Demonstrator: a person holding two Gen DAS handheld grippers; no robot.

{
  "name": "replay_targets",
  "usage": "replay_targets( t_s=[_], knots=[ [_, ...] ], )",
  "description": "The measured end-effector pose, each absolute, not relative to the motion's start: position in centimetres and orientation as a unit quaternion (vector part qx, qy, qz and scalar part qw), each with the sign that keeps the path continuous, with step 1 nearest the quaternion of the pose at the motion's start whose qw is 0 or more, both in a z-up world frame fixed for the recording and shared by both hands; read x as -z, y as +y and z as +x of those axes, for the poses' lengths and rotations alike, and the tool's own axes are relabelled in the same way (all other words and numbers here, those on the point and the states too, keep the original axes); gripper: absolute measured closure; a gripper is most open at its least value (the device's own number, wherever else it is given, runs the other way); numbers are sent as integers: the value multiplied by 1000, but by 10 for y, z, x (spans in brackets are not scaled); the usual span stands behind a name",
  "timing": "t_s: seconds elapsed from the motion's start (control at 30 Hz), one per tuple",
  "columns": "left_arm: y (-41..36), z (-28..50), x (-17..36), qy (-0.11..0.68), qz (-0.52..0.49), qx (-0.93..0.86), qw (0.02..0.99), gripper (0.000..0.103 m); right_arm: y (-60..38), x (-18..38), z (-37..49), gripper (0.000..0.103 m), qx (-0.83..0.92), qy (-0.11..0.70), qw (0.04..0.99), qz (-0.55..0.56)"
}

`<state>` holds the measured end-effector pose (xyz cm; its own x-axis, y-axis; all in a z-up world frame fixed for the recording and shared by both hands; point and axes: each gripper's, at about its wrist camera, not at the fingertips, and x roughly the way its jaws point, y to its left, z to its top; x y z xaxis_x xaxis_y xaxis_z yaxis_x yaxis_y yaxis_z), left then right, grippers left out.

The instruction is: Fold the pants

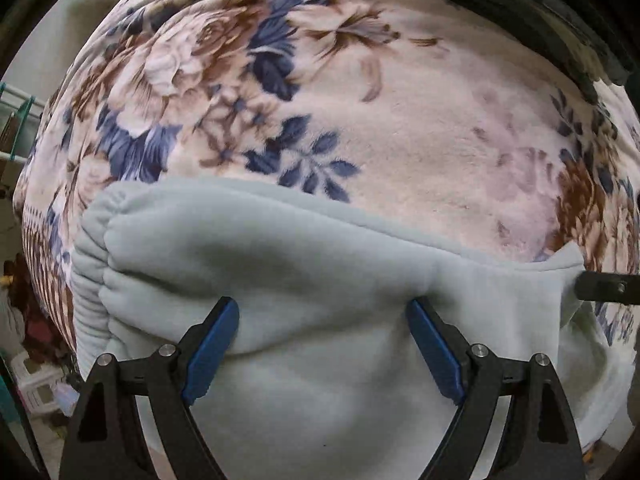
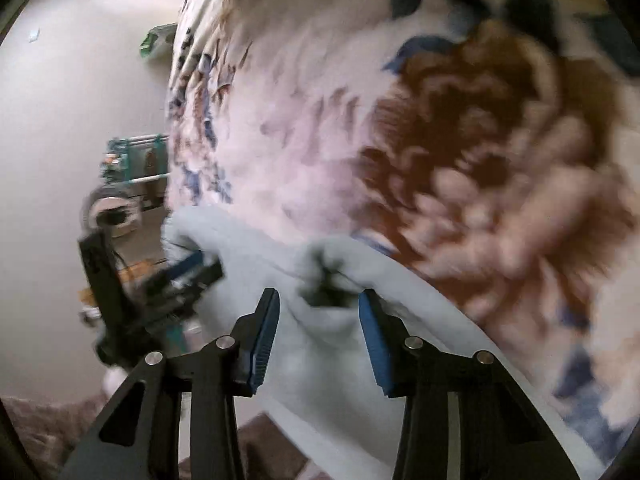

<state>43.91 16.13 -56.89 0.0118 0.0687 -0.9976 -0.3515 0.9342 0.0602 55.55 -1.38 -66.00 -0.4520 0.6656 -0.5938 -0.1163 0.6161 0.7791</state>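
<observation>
Pale blue fleece pants lie on a floral blanket, with a ribbed elastic band at the left. My left gripper is open, its blue pads on either side of a raised fold of the pants. In the blurred right wrist view, my right gripper is open around a bunched part of the pants, and the left gripper shows at the left. The right gripper's tip touches the pants' right corner in the left wrist view.
The blanket covers a bed that fills most of both views. A dark band lies across the far right of the bed. A teal rack and floor clutter stand beyond the bed's left edge.
</observation>
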Motion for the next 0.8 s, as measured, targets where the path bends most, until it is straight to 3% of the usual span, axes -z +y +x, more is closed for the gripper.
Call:
replay_targets(
  t_s=[0.17, 0.23, 0.37, 0.47, 0.5, 0.53, 0.57, 0.7, 0.8],
  knots=[
    [164, 437, 573, 689, -95, -154, 702, 17, 45, 677, 545, 56, -464, 778, 402, 134],
    [165, 436, 572, 690, -97, -154, 701, 17, 49, 668, 540, 59, -494, 771, 367, 162],
    [160, 440, 572, 689, -91, -155, 702, 17, 42, 677, 541, 59, -470, 779, 396, 126],
    [156, 443, 574, 692, -82, -154, 700, 17, 68, 704, 530, 57, -467, 802, 350, 125],
    [157, 443, 576, 695, -81, -153, 698, 17, 78, 706, 525, 59, -470, 803, 343, 125],
    [157, 442, 577, 695, -80, -152, 698, 17, 85, 705, 523, 67, -469, 805, 342, 125],
    [159, 441, 580, 698, -78, -150, 696, 17, 84, 701, 527, 88, -453, 809, 355, 120],
    [172, 427, 591, 707, -96, -151, 684, 17, 41, 673, 590, 93, -370, 802, 428, 189],
    [175, 423, 593, 711, -101, -152, 679, 17, 35, 654, 593, 92, -364, 807, 439, 154]
  ],
)
